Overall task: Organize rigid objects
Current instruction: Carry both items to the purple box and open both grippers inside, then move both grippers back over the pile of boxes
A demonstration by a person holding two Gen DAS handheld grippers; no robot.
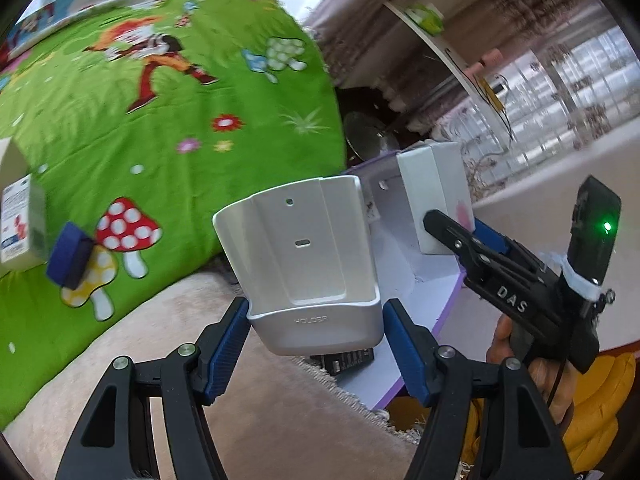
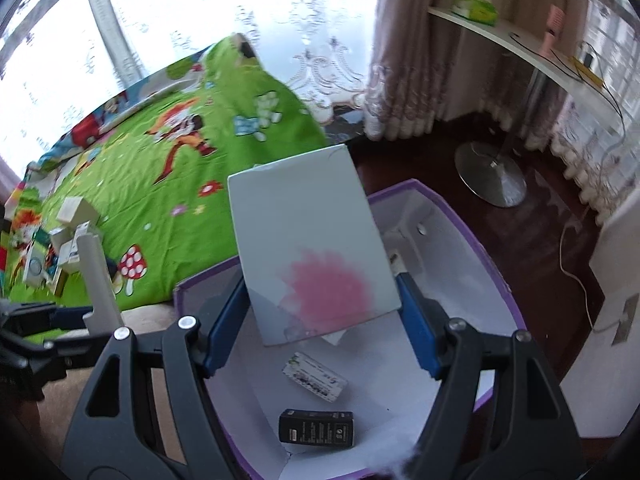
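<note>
Pinching the white holder (image 1: 308, 264) by its base edges, the left claw (image 1: 316, 344) carries stiff, slick plastic; the right claw (image 2: 324, 312) clamps a light white box (image 2: 308, 240) above the purple-rimmed bin (image 2: 460, 216).

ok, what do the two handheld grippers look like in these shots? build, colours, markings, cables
Both match: black plastic linkage arms with silver pivot bolts and blue ribbed pads on the fingers. The left gripper shows only that. The right gripper, seen from the left wrist camera, has white "DAS" lettering on its body, a black camera module with a green LED fixed on with white tape, and a thin black cable. A yellow sleeve shows below it.
</note>
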